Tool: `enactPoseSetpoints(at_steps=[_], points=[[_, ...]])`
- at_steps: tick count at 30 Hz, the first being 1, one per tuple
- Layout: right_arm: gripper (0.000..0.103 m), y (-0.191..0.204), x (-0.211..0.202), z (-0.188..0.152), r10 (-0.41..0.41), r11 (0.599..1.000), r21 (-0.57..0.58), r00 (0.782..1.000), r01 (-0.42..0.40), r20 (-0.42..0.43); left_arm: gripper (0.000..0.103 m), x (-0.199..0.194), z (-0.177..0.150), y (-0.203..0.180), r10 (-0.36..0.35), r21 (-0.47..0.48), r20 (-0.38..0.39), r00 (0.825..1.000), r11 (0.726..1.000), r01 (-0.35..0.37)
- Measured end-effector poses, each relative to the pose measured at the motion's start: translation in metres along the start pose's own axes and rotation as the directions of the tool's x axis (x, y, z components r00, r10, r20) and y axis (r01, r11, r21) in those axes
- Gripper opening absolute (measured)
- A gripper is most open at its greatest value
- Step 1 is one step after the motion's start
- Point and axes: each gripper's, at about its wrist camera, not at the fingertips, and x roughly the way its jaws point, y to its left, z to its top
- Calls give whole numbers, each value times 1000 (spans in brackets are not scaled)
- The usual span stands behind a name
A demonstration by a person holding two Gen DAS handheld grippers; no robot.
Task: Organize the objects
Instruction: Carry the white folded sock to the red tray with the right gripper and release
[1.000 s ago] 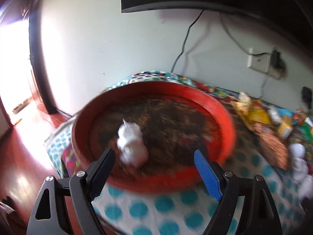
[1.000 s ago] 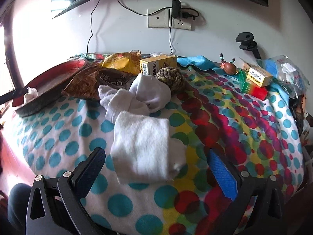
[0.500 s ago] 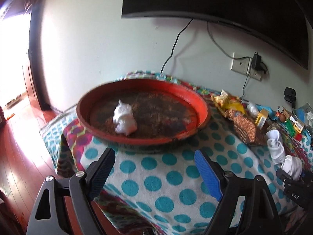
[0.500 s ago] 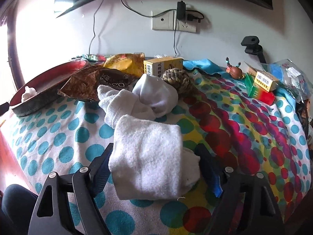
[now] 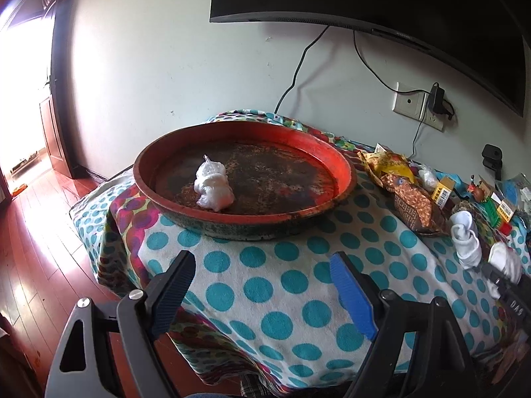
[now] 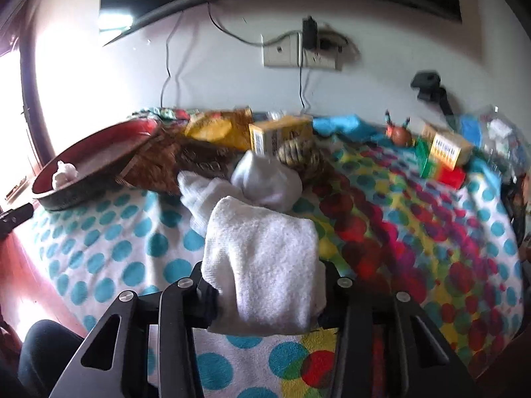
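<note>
My right gripper (image 6: 265, 285), open a second ago, now clamps the white towel (image 6: 262, 258) at lower centre. My left gripper (image 5: 262, 282) hangs open before the red tray (image 5: 341, 169). Box labels blur.

The left wrist camera is looking forward along its tongs (image 5: 262, 282) from the near edge of the desk (image 5: 282, 275), facing the red tray (image 5: 345, 172) and the wall. The right wrist camera is sitting close over a white towel (image 6: 262, 262), looking toward the same wall. Both are sharing the tray (image 6: 96, 152) and the wall socket (image 5: 410, 102) (image 6: 282, 51).
</note>
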Motion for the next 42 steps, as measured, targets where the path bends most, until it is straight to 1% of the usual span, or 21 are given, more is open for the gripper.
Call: enactPoseSetpoints(at_steps=[3, 5, 9, 13, 15, 18, 20, 23, 26, 31, 35, 42], points=[[40, 17, -17, 13, 13, 999, -46, 999, -11, 43, 86, -7, 1, -1, -6, -1, 9, 1000, 1000, 6], [40, 36, -25, 26, 43, 996, -80, 997, -37, 69, 86, -9, 0, -1, -5, -11, 6, 1000, 1000, 6], [40, 77, -20, 53, 114, 985, -135, 991, -104, 70, 86, -10, -6, 3, 10, -27, -32, 999, 1000, -11], [40, 132, 0, 86, 199, 967, -173, 979, -189, 42, 86, -16, -9, 11, 10, -54, -38, 999, 998, -12], [40, 160, 12, 100, 222, 956, -201, 975, -213, 26, 86, -18, -11, 18, 30, -69, -45, 999, 997, -33], [40, 203, 35, 113, 237, 937, -262, 972, -231, -9, 86, -19, -11, 31, 46, -111, -51, 998, 993, -51], [40, 223, 48, 117, 235, 929, -287, 972, -234, -34, 85, -18, -10, 40, 62, -142, -52, 997, 988, -68], [40, 251, 73, 117, 221, 921, -312, 972, -236, -81, 85, -13, -10, 50, 67, -176, -58, 996, 981, -76], [40, 267, 95, 114, 207, 916, -323, 971, -236, -121, 85, -9, -10, 54, 68, -192, -66, 996, 978, -79], [40, 285, 117, 107, 195, 908, -345, 968, -239, -157, 86, -6, -10, 53, 50, -203, -69, 996, 977, -63], [40, 293, 128, 102, 188, 906, -349, 966, -240, -175, 85, -2, -10, 51, 36, -198, -81, 996, 979, -52], [41, 301, 147, 97, 184, 906, -341, 959, -250, -215, 85, 1, -12, 56, 36, -216, -93, 995, 975, -55]])
